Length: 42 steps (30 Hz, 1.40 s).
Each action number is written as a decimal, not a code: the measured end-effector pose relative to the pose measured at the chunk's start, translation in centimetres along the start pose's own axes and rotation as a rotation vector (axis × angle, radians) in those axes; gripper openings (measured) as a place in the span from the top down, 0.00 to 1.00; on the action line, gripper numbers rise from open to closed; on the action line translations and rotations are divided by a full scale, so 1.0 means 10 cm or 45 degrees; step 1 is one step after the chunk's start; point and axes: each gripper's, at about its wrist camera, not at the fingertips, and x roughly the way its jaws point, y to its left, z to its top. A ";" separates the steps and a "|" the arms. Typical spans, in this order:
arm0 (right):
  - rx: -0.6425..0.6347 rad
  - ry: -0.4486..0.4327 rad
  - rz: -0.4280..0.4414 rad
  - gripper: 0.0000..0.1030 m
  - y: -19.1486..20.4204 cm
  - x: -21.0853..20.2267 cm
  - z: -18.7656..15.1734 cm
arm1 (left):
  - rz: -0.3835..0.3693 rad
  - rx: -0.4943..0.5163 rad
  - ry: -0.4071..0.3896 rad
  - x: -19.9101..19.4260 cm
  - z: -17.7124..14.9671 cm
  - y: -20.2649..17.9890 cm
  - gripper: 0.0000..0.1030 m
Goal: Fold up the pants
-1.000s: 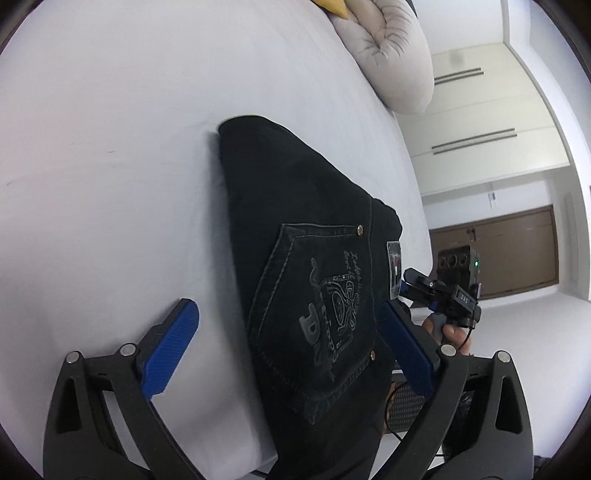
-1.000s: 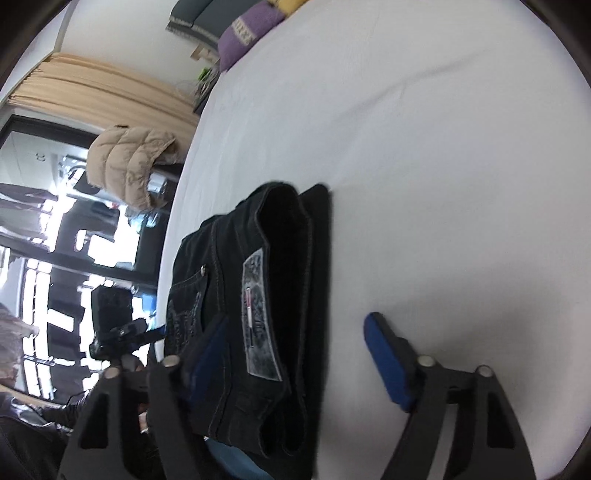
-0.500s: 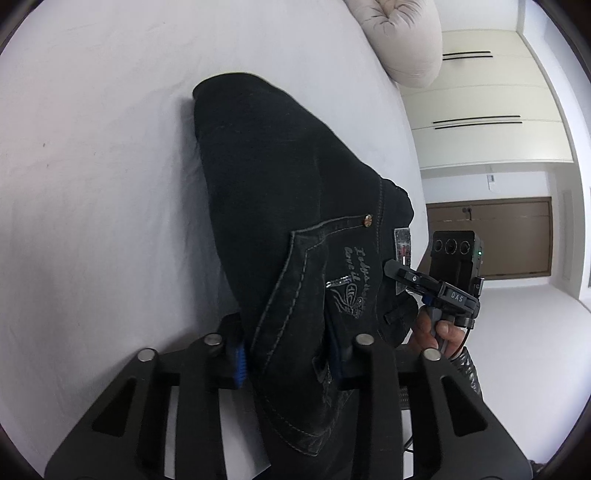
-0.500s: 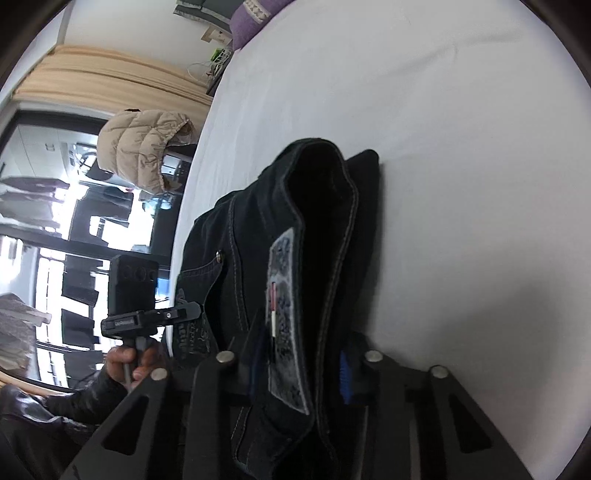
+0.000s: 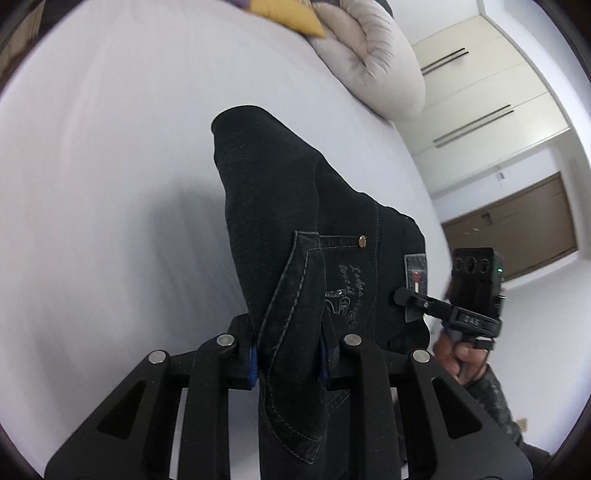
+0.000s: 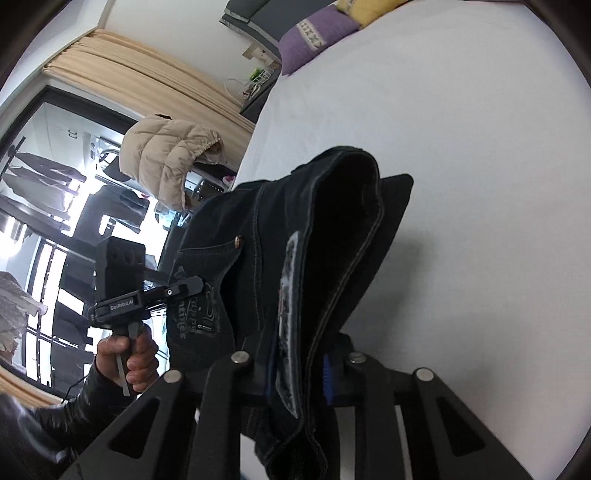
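The black folded pants (image 5: 280, 206) lie on the white bed (image 5: 110, 184), their near end raised off the sheet. My left gripper (image 5: 288, 354) is closing, its blue pads (image 5: 252, 363) pressing a fold at the back-pocket side. In the right wrist view the same pants (image 6: 332, 221) hang from my right gripper (image 6: 299, 376), also closing, pinching the waistband by the grey label. Each gripper shows in the other's view: the right gripper (image 5: 406, 297) beside the label, the left gripper (image 6: 192, 286) at the pocket. The far folded end still touches the sheet.
A beige duvet (image 5: 369, 55) and a yellow pillow (image 5: 291, 14) lie at the head of the bed, with a purple pillow (image 6: 317, 33) nearby. White wardrobes (image 5: 480, 92) stand beyond the bed's right edge. A beige puffer jacket (image 6: 166, 155) hangs left of the bed. A hand (image 6: 129, 354) holds the left handle.
Both grippers stood open around the pants' near end a second ago. They have closed on the fabric and lifted that end up off the sheet.
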 end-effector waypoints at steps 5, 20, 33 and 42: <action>0.050 0.014 -0.043 0.79 -0.10 0.45 0.50 | 0.095 0.007 -0.040 0.05 0.50 0.26 0.80; 0.154 -0.059 -0.146 0.36 -0.48 0.65 0.49 | 0.300 0.101 -0.136 0.25 0.45 0.79 0.54; -0.561 -0.802 -0.764 0.00 1.65 -0.46 -0.28 | 0.908 0.637 -1.106 -1.49 -0.74 -1.34 0.00; -0.604 -0.968 -0.923 0.00 2.78 -1.05 -0.72 | 1.005 0.379 -1.004 -2.24 -1.03 -1.93 0.00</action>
